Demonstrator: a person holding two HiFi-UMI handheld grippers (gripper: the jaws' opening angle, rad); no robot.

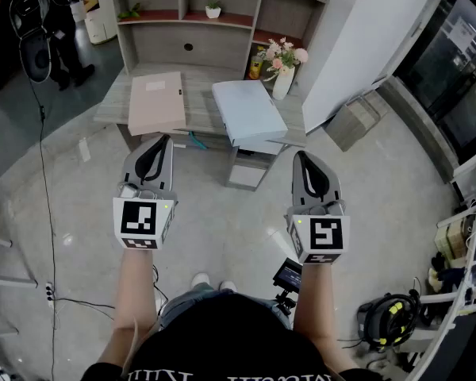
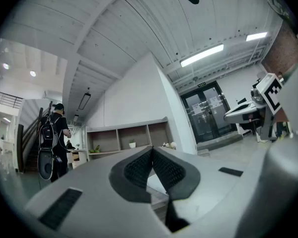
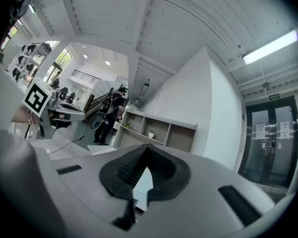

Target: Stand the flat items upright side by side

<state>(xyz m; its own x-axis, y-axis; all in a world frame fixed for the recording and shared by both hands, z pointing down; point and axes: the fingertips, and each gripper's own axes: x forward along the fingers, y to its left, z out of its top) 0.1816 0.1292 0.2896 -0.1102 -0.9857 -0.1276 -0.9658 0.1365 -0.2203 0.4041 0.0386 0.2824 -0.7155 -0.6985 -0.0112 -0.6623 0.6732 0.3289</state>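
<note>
A vase of pink flowers (image 1: 282, 76) stands at the desk's (image 1: 113, 103) far right corner, in front of shelves (image 1: 155, 46) holding a small potted plant (image 1: 213, 9)

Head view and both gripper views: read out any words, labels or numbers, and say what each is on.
No text reads clearly anywhere.
Pink folder: white label, too small to read.
Black shirt: pale print, cut off at the picture's edge.
Green sign over the glass doors: too small to read.
Sheets on those doors: blurred.

Office-like open workspace: desk (image 1: 200, 95) with shelf unit (image 1: 222, 34), glass double doors (image 2: 208, 114), strip lights (image 2: 202, 55), polished floor (image 1: 222, 232).
</note>
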